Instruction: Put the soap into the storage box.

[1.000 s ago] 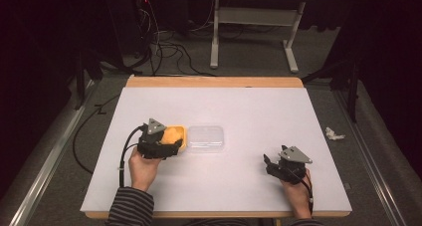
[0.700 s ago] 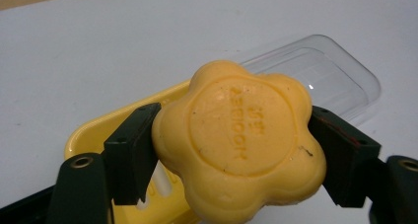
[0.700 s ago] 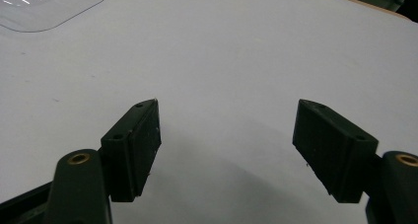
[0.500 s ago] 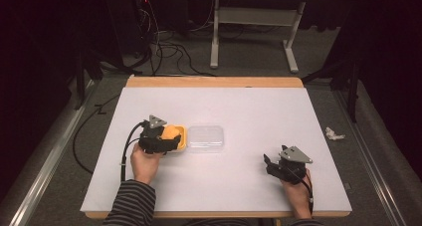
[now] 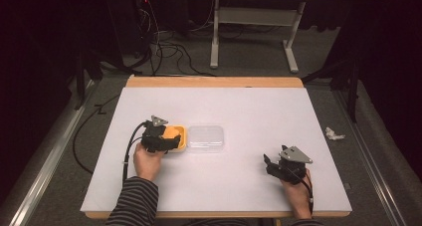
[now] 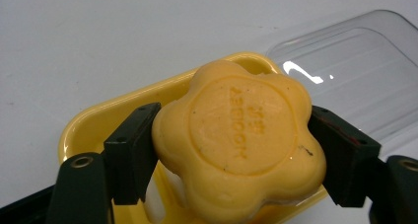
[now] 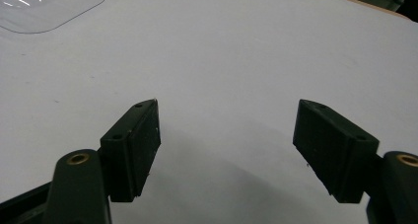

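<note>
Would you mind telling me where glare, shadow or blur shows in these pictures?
Left gripper view: white glare streaks on the clear lid; the soap is sharp, its stamped letters visible. Right gripper view: a soft shadow on the table between the jaws. High view: the table is bright, the surroundings dark.

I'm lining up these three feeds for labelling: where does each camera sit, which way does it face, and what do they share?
High view: above the person's side, looking forward and down on the white table; both forearms and grippers show.
Left gripper view: rides the left gripper, looking along its jaws at the yellow soap over the yellow dish.
Right gripper view: rides the right gripper, facing bare table.
All share the clear lid.
</note>
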`<state>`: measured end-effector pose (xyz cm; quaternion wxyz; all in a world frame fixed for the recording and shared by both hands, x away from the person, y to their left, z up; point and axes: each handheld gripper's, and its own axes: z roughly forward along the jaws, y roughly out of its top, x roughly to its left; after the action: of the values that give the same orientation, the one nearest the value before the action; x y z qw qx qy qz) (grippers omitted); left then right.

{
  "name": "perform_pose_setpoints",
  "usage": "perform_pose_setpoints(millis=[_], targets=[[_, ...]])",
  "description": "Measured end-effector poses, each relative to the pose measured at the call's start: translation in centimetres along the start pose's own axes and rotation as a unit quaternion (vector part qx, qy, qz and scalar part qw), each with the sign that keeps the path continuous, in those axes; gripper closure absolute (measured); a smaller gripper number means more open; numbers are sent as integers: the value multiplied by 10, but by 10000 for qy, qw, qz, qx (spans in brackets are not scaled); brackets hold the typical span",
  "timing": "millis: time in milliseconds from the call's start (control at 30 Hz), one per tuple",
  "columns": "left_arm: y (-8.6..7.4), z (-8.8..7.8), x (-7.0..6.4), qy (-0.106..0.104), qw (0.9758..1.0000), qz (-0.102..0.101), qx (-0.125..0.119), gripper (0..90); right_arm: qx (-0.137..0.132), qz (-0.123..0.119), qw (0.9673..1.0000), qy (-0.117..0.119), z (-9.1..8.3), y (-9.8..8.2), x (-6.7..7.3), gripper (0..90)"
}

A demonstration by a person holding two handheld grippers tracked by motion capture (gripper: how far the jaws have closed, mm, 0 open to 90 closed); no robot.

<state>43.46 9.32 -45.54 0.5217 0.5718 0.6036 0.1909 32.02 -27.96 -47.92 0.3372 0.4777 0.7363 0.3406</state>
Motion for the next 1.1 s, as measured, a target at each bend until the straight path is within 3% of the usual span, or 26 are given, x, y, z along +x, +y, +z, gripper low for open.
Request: perform_pose_setpoints(millis=[600, 1100], targets=[[-4, 13, 8, 279, 9996, -51, 10, 271, -21, 28, 10000, -1, -1, 0, 0, 266], [7, -3, 5, 88, 9993, -97, -362, 283, -46, 29, 10000, 15, -1, 0, 0, 265]])
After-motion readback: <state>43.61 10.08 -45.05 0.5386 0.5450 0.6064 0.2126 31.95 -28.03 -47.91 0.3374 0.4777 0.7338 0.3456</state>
